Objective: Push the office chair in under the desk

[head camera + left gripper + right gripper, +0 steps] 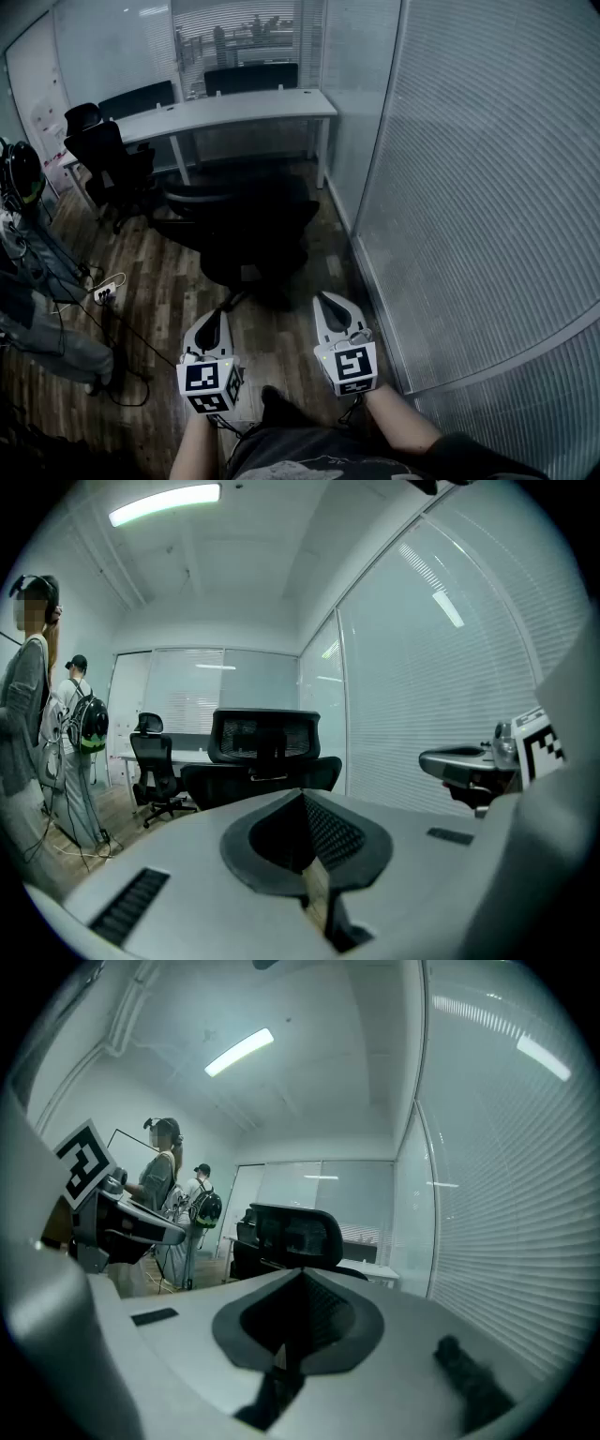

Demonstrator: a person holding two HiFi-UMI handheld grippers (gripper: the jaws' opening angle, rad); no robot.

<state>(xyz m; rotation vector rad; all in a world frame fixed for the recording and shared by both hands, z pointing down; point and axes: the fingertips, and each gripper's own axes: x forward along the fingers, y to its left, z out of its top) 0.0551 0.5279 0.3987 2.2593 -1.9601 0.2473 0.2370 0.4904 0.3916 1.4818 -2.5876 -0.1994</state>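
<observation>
A black mesh-backed office chair (246, 223) stands on the wood floor, pulled out from the long white desk (234, 111) at the back. Its backrest faces me and also shows in the left gripper view (265, 738) and the right gripper view (295, 1234). My left gripper (215, 319) and right gripper (328, 302) are side by side just short of the chair, apart from it. Both are shut with nothing between the jaws.
A second black chair (111, 161) sits at the desk's left end. Frosted glass walls (487, 187) close the right side. Cables and a power strip (103, 292) lie on the floor at left, where people (37, 714) stand.
</observation>
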